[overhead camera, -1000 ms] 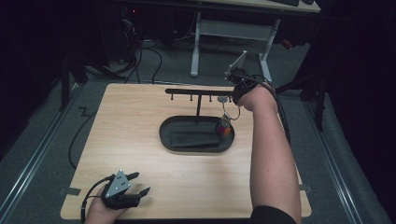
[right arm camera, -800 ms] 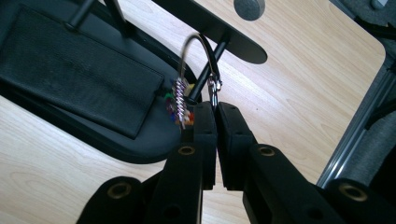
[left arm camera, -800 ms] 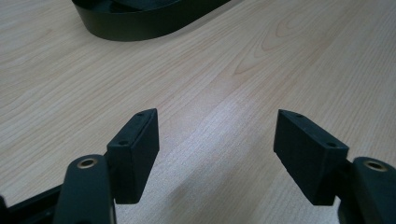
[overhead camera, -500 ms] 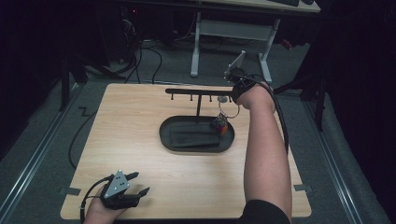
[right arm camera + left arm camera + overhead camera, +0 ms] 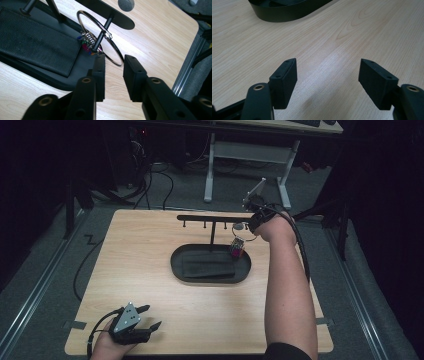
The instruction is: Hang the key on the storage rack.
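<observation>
A metal key ring with a small coloured charm hangs on a peg under the right end of a black rack's bar. My right gripper is just below it. Its jaws have just been opening and now stand a little apart, with the ring's lower edge at the gap and the pads off it. From above, the right gripper is at the bar's right end. My left gripper rests open and empty at the table's near left corner.
A black oval tray sits under the rack, holding a flat black leather wallet. The light wood table reaches its right edge close behind the right hand. A desk frame and cables stand on the floor beyond.
The right gripper's jaws have parted and let go of the key ring, which now hangs from the peg. The charm sits a little higher and further left. The left gripper has not moved.
</observation>
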Available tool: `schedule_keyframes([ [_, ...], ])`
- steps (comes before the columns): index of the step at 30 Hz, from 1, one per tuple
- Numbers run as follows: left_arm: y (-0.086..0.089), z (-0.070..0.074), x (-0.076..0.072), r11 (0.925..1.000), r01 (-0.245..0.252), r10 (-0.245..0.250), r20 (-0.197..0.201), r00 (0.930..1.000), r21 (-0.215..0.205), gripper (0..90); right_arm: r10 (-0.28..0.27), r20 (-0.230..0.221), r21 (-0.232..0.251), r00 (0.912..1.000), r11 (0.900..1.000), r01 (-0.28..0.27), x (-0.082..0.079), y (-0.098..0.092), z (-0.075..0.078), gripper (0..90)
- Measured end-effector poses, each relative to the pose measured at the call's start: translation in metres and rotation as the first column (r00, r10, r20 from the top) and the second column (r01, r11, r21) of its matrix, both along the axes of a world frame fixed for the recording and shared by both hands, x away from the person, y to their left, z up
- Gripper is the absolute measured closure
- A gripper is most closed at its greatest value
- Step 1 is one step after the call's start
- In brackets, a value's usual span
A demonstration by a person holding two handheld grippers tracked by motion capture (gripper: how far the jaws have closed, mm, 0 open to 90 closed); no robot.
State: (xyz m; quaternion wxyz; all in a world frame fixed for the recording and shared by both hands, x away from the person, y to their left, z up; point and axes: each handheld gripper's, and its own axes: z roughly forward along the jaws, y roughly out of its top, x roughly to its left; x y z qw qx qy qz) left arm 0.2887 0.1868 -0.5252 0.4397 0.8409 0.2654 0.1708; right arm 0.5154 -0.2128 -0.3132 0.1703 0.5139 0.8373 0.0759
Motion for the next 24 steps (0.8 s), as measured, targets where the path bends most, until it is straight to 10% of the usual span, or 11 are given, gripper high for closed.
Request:
schedule_keyframes([
  [15, -0.002, -0.001, 0.003, 1.0000, 0.005, -0.005, -0.002, 1.0000, 0.005, 31.7, -0.022, 0.083, 0.063, 0.9963, 0.998, 0.017, -0.027, -0.002, 0.000, 40.0],
  [24, -0.006, -0.002, 0.002, 0.9997, 0.008, -0.008, 0.003, 1.0000, 0.021, 31.7, 0.012, 0.205, 0.158, 0.9786, 0.986, -0.046, -0.061, -0.012, -0.012, 35.6],
])
